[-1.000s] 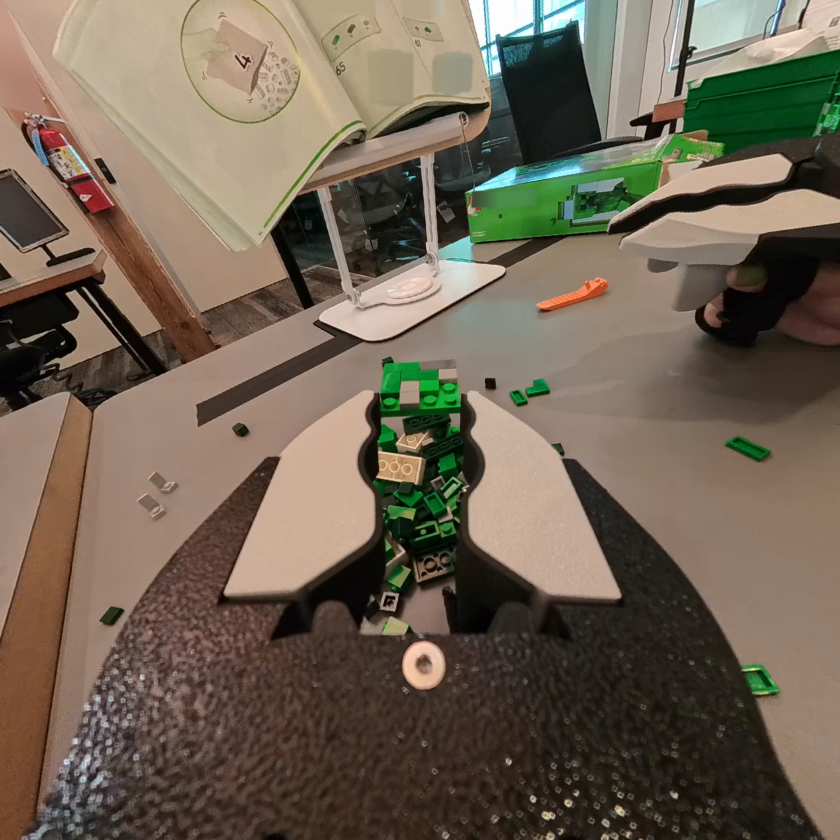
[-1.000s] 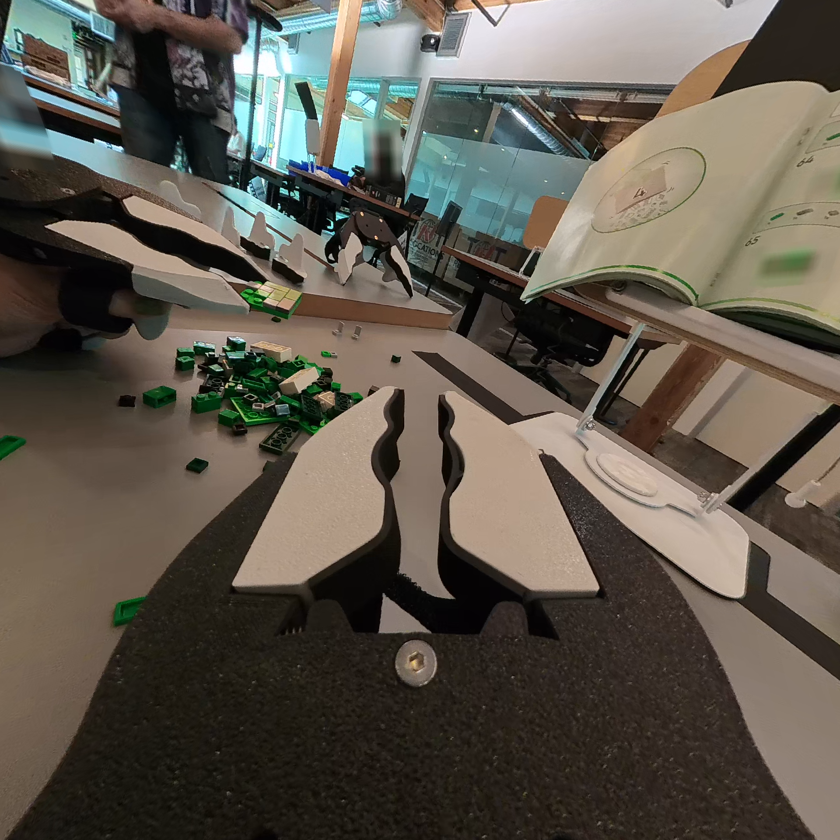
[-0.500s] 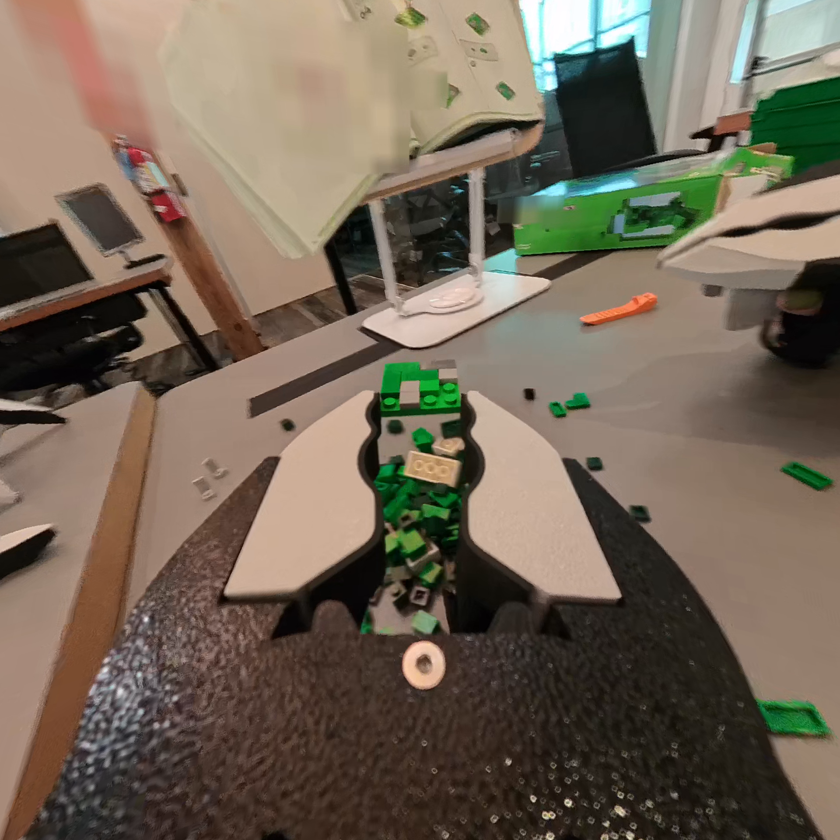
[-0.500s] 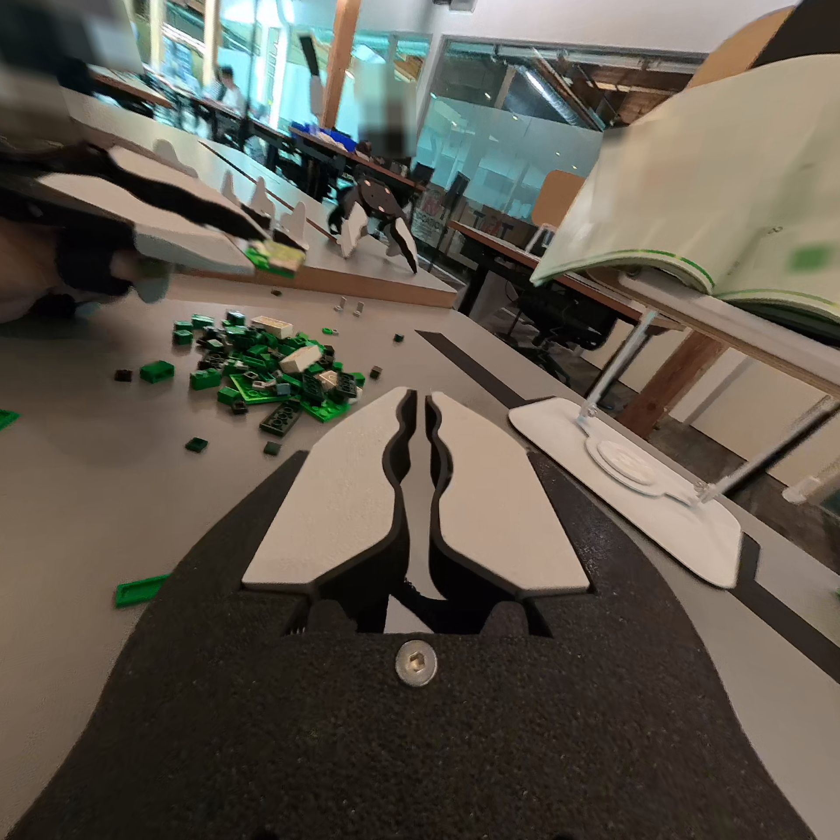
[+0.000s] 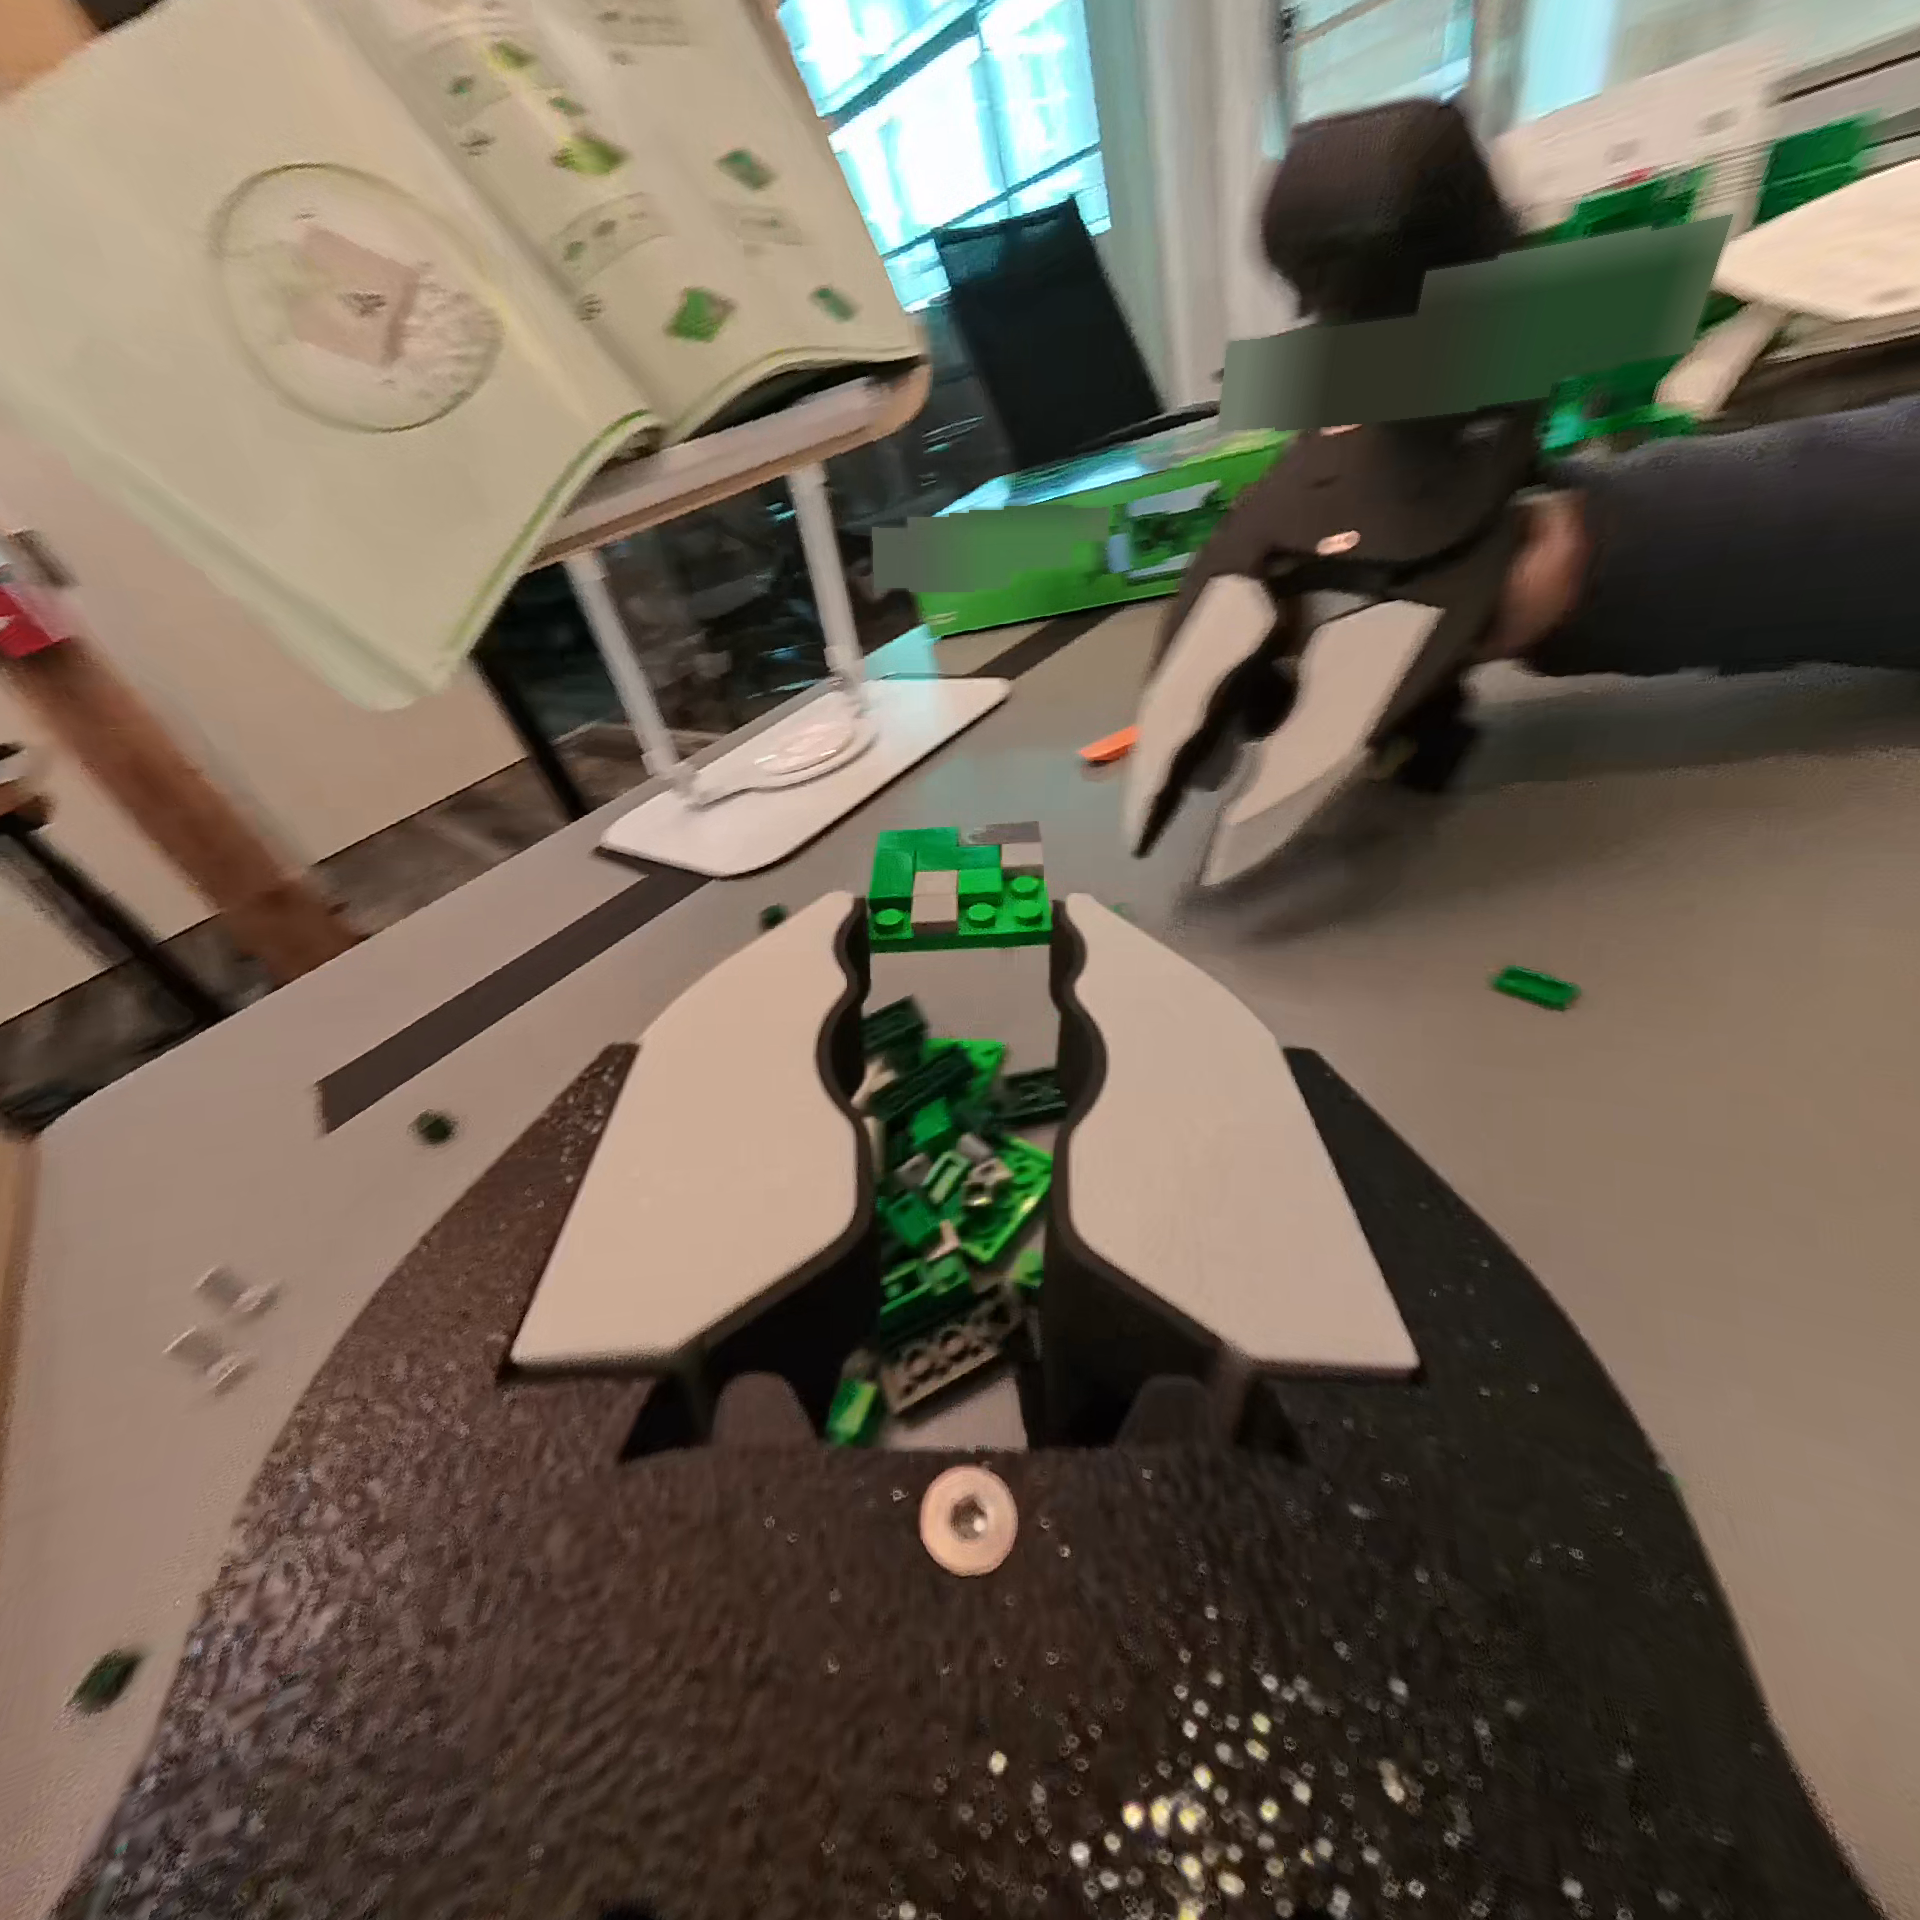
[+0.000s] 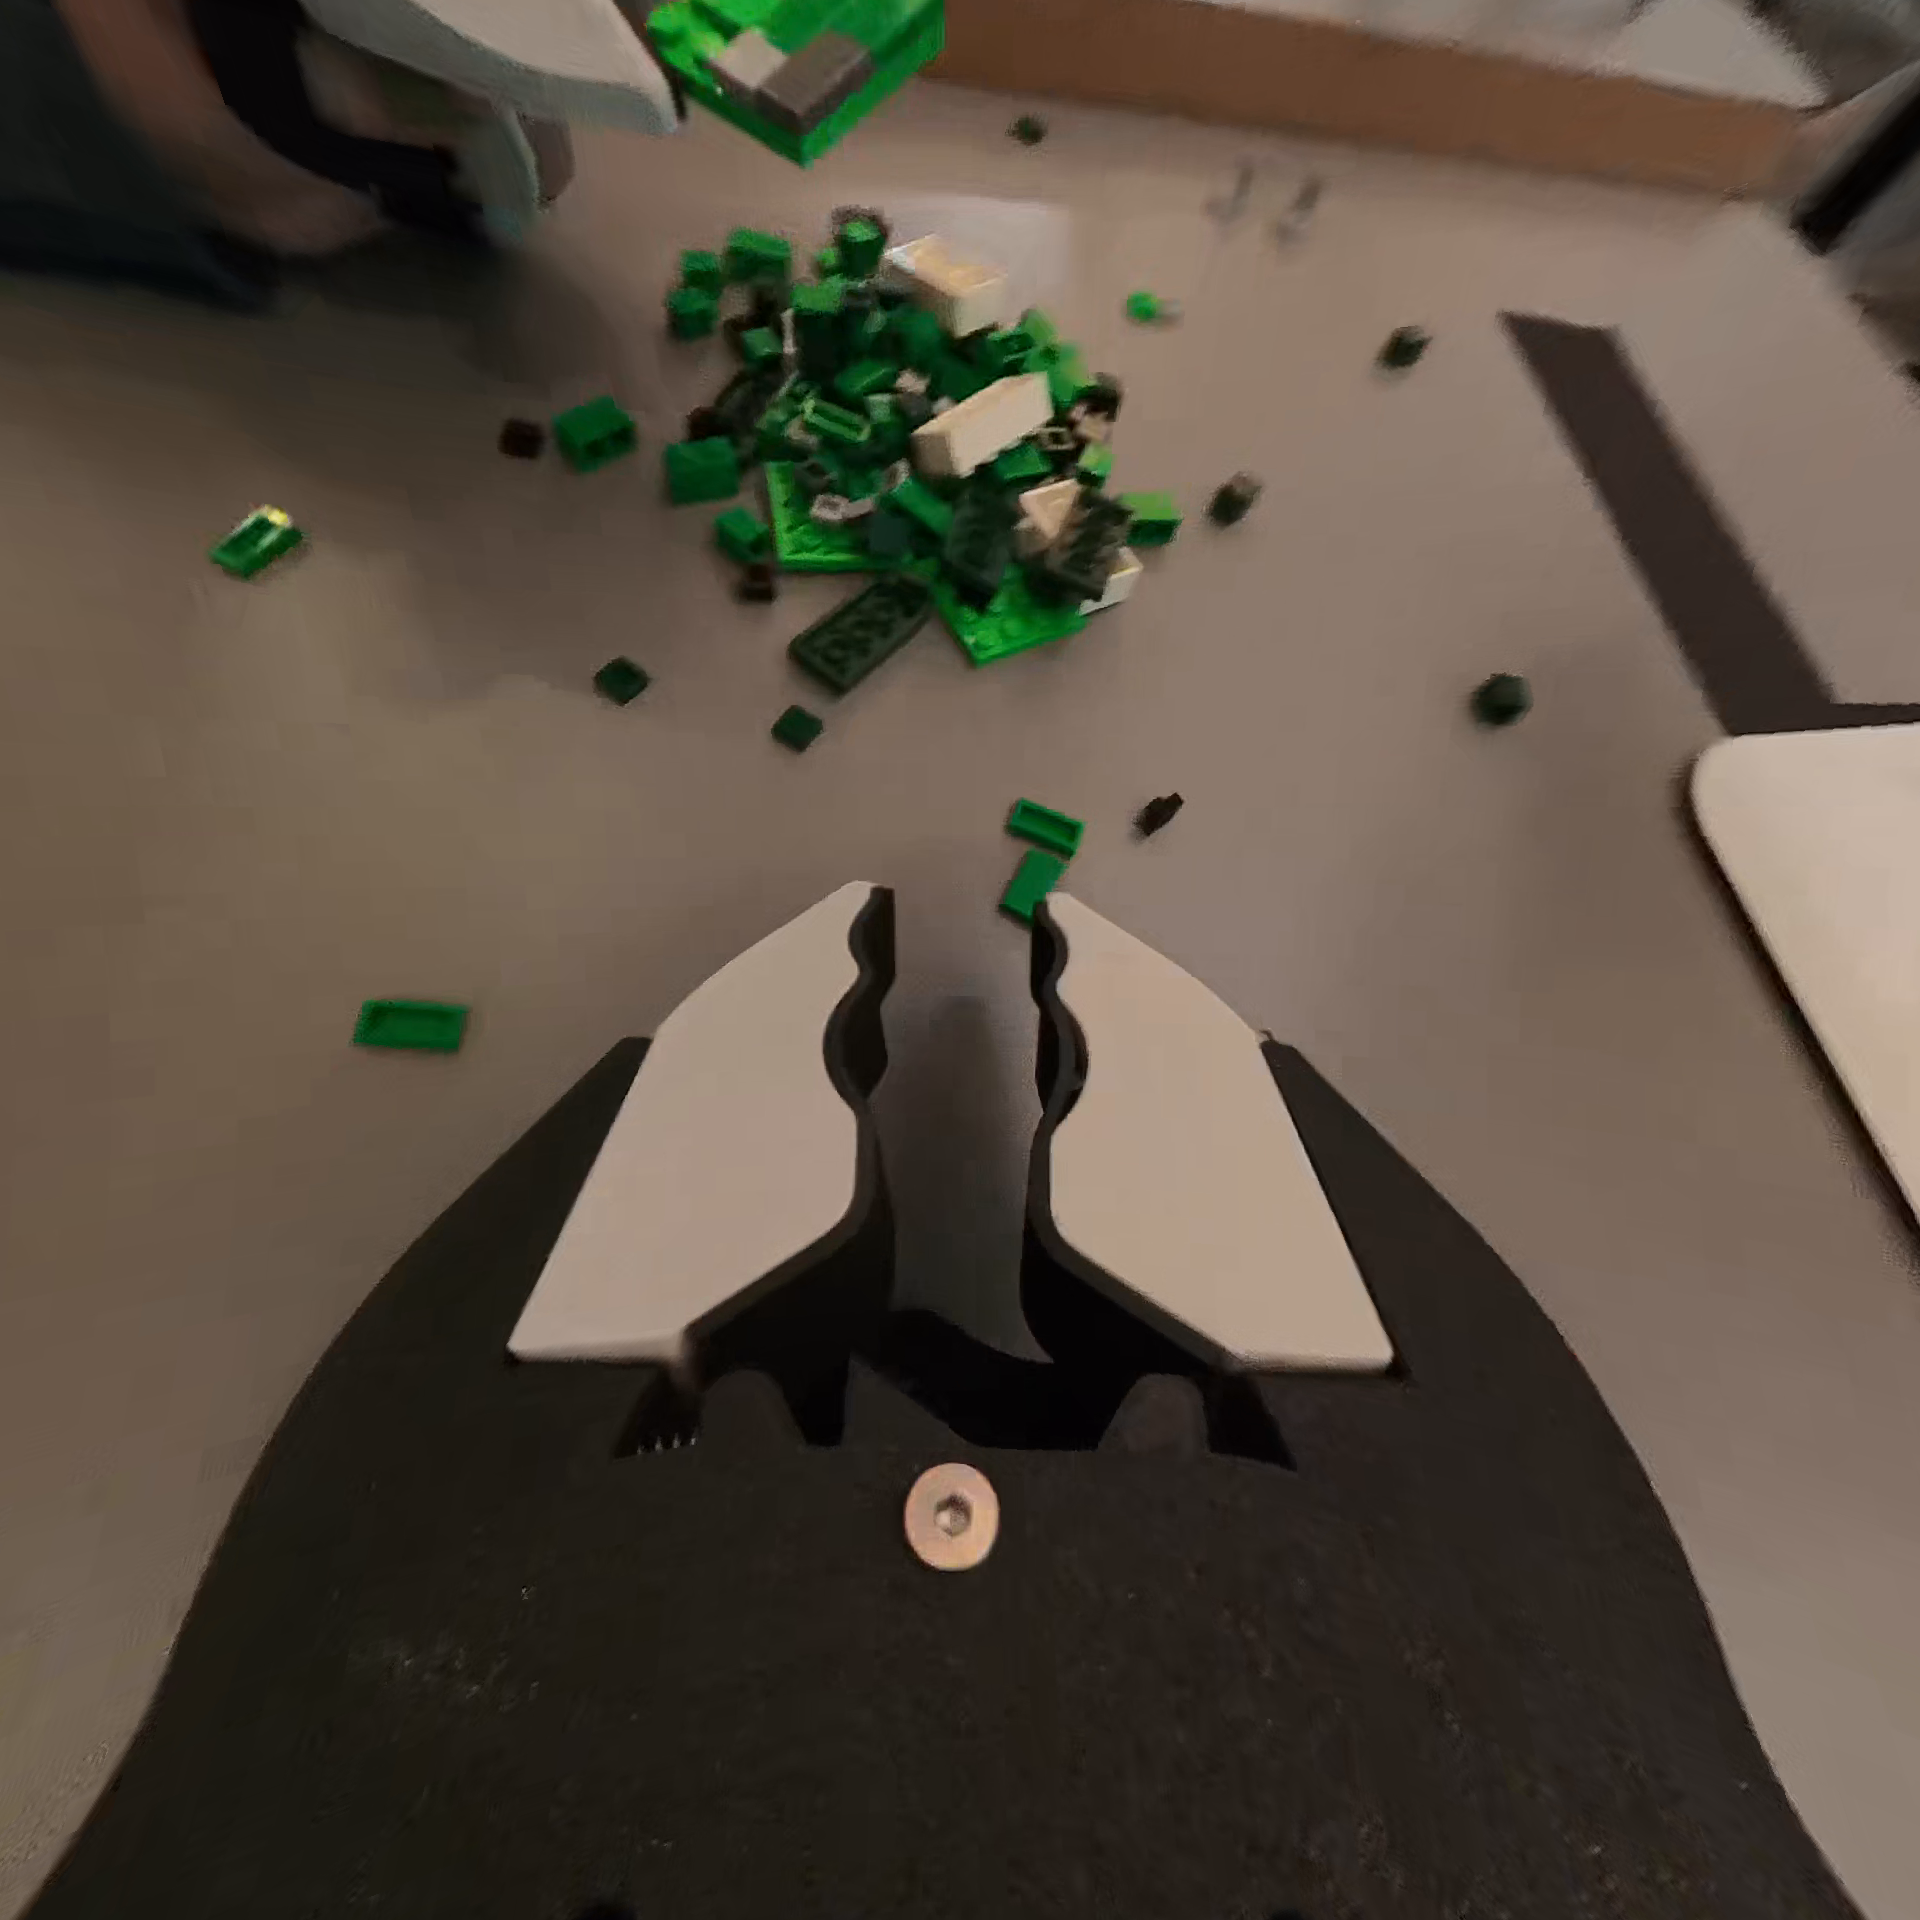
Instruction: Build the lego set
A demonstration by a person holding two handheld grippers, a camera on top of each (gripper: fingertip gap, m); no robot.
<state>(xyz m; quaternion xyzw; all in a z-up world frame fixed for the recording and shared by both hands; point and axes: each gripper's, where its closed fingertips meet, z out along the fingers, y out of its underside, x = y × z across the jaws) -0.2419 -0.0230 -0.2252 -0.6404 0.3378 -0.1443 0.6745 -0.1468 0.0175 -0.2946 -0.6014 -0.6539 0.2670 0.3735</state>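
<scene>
My left gripper (image 5: 961, 920) is shut on a small green and grey lego assembly (image 5: 956, 883), held above the table. The loose pile of green, dark and white bricks (image 5: 951, 1174) shows below, between its fingers. My right gripper (image 6: 961, 904) is open and empty, pointing down at the table just short of the pile (image 6: 914, 457). Two small green tiles (image 6: 1042, 826) lie at its fingertips. The right wrist view shows the left gripper's assembly (image 6: 800, 73) at the top edge. The left wrist view shows the right gripper (image 5: 1195, 842) tilted down on the right.
An open instruction book (image 5: 416, 291) rests on a white stand (image 5: 810, 769) at the back. A green box (image 5: 1091, 551) and an orange separator (image 5: 1107, 745) lie behind. Stray green plates (image 6: 410, 1025) lie on the grey table (image 6: 312, 779). The stand base (image 6: 1818, 914) is at right. The gap from one gripper's tips to the other's is roughly 12 cm.
My right gripper has tipped down toward the table near the pile and its fingers have parted. My left gripper keeps its hold on the assembly, which has moved past the pile.
</scene>
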